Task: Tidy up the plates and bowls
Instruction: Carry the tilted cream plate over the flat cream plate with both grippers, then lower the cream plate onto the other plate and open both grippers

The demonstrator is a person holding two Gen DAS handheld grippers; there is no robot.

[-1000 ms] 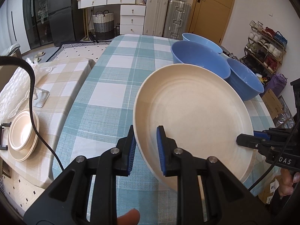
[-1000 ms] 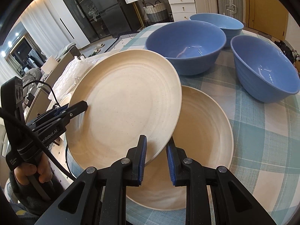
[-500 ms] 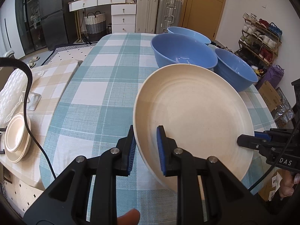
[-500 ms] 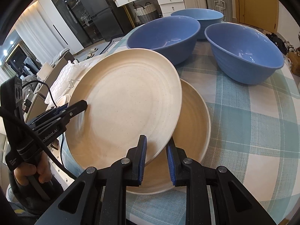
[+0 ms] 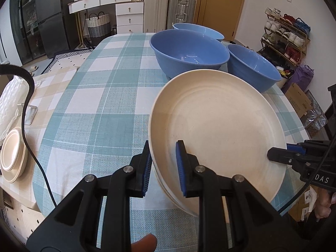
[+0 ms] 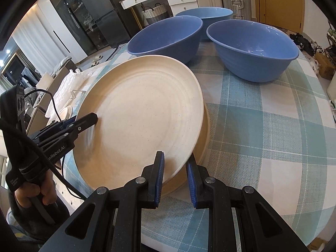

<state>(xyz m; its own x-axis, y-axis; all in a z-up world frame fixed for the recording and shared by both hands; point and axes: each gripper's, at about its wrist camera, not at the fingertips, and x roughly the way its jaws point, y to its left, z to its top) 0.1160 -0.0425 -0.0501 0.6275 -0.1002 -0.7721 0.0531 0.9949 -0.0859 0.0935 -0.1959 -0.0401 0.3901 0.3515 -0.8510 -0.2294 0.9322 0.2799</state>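
Currently both grippers are clamping the cream plate: left gripper and right gripper on opposite rims, tilted above a second plate near blue bowls.

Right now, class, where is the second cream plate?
In the right wrist view, the lower cream plate lies on the checked tablecloth, under the held plate.

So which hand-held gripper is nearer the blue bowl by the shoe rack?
Right. The right hand-held gripper grips the cream plate's edge on that bowl's side; the left hand-held gripper grips the opposite edge.
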